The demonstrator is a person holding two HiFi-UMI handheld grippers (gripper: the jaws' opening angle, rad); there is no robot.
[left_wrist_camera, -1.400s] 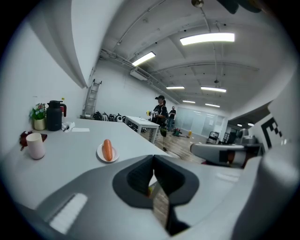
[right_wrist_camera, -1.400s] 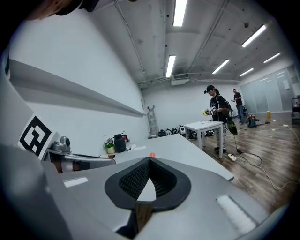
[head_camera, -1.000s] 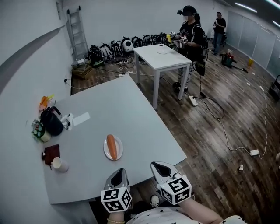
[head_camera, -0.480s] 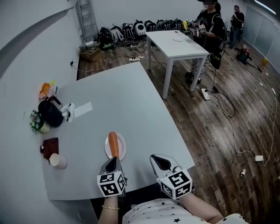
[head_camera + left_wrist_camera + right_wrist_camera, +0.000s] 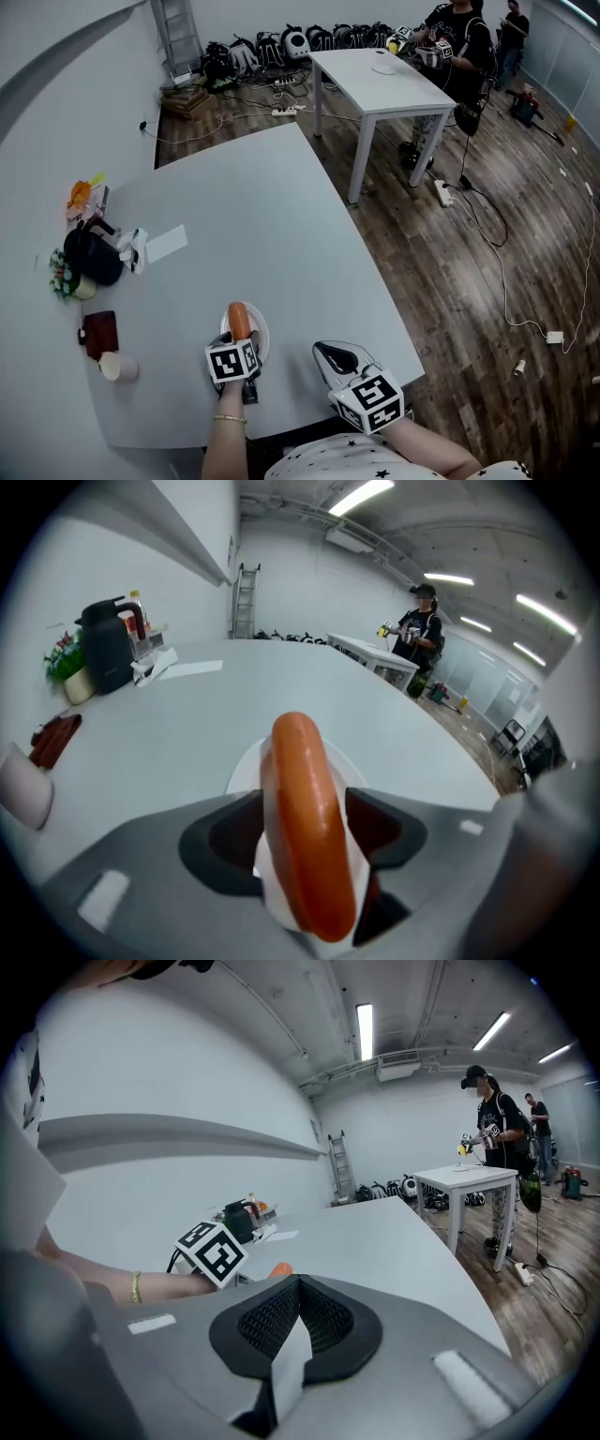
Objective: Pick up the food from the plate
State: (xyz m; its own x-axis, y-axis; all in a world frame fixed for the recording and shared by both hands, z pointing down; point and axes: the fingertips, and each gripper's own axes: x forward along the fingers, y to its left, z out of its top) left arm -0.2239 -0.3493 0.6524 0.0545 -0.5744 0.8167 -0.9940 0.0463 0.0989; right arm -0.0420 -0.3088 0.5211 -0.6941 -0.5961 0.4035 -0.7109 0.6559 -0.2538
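Note:
An orange sausage (image 5: 239, 321) lies on a small white plate (image 5: 261, 337) near the front edge of the grey table (image 5: 244, 225). My left gripper (image 5: 242, 343) has come down over the plate. In the left gripper view the sausage (image 5: 305, 827) runs lengthwise between the two jaws, which are opening and stand wide on either side of it; the plate (image 5: 246, 772) shows underneath. My right gripper (image 5: 336, 354) hovers to the right of the plate at the table's edge. Seen in its own view, the right gripper (image 5: 298, 1288) is shut with nothing in it.
At the table's left stand a black kettle (image 5: 89, 255), a small plant (image 5: 61, 277), a brown wallet (image 5: 97, 330), a paper cup (image 5: 117, 366) and a white paper (image 5: 166, 244). A second white table (image 5: 375, 80) and a person (image 5: 459, 47) are at the far right; cables lie on the floor.
My left gripper has moved forward from the table's edge onto the plate, and the sausage now sits between its jaws. The right gripper has hardly moved.

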